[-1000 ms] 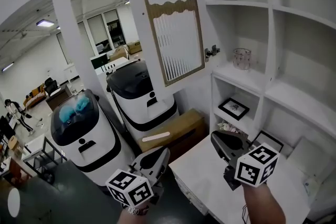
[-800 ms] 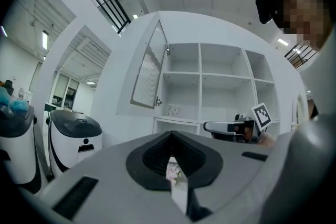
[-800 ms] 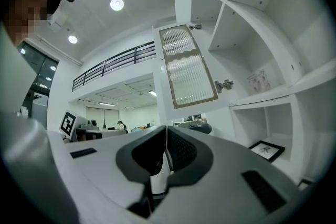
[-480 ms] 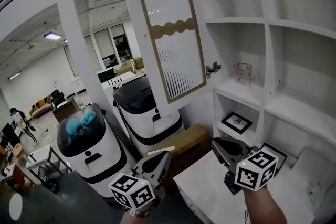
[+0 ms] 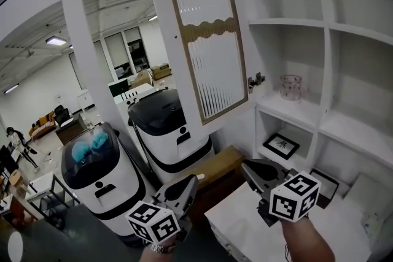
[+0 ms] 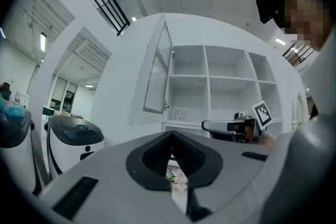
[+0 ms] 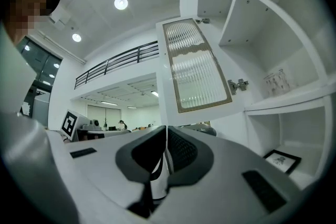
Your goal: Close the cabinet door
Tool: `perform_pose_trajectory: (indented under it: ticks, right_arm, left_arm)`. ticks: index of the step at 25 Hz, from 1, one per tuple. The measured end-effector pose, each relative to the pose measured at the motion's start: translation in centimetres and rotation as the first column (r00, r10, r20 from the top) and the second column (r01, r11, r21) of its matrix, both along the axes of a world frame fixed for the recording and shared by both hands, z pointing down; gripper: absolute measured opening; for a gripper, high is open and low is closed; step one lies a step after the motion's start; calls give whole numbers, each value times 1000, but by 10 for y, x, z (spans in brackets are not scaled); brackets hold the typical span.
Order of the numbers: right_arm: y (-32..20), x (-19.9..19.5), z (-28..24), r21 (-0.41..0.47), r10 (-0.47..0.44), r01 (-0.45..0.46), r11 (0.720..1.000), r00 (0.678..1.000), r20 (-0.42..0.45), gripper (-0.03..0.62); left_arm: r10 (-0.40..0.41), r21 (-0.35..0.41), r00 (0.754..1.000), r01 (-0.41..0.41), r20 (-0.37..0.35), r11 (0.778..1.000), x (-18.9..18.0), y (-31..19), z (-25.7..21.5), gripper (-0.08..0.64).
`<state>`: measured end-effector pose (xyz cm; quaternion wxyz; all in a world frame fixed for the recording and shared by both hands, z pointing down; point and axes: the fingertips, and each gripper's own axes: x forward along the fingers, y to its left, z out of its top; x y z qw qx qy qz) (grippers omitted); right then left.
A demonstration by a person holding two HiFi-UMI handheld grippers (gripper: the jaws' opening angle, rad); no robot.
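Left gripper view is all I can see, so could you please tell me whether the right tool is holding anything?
Observer: No. The right tool is shut with nothing between its jaws, and it is not touching the cabinet door.
Operator: Thank you. What is in the lower compartment that my own tool hides?
Observer: A framed picture sits there, in the compartment below the glass cup.

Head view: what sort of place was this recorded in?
Probably an open-plan office or lab hall, not a home. A white shelf cabinet with a ribbed-glass door stands beside two white, dark-topped machines. Behind them are desks and a distant person.
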<state>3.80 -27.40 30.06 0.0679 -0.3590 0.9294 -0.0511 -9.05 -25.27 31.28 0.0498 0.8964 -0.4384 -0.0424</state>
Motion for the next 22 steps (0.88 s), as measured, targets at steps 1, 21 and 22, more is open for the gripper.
perform_pose_trajectory:
  ticks: [1,21,22]
  right_arm:
    - [-4,-4,-3,6,10,-10,1000,1000,-3,6]
    - [-88,-125,-12,38,230,-229,973,972,-43,140]
    - [-92,-128,-13,47,258,-256,966,965,-48,157]
  left_arm:
    - [12,3,1000,-12,-3,1000,-3,-5,-1,5]
    - [199,17,980,-199,-31,980,-99,-87,-5,6]
    - [210,16,977,-210,-31,978,-101,-90,-5,5]
